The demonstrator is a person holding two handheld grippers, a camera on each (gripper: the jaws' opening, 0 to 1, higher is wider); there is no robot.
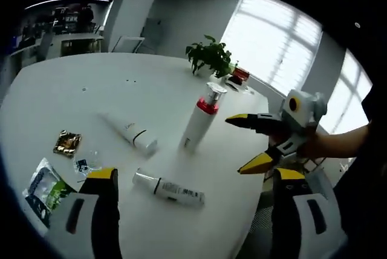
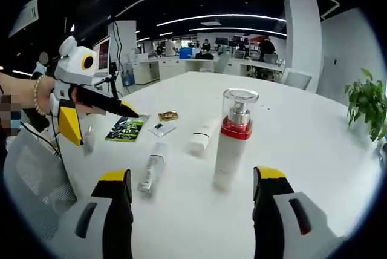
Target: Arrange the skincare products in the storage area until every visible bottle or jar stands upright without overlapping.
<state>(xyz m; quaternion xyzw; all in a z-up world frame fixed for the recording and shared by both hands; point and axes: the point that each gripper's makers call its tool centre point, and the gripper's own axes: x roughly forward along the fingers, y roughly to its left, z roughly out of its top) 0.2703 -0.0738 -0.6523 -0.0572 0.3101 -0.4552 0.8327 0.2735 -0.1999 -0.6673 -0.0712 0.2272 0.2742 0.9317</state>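
A tall white pump bottle with a red collar and clear cap stands upright near the middle of the round white table. Just beside it, toward the table's centre, a white tube lies flat on its side. Near the bottle's foot, on the side closer to the table edge, a clear-capped white bottle with printed text also lies flat; neither of the two touches the upright bottle.

Beyond the tube from the bottle sit a small gold sachet, a little clear packet and a green-and-black pouch. A potted plant stands at the far rim, well apart from the bottle.

The left hand-held gripper hangs over the table edge near the pouch, jaws spread wide, holding nothing. The right hand-held gripper faces the upright bottle, its yellow-tipped jaws likewise parted and empty.
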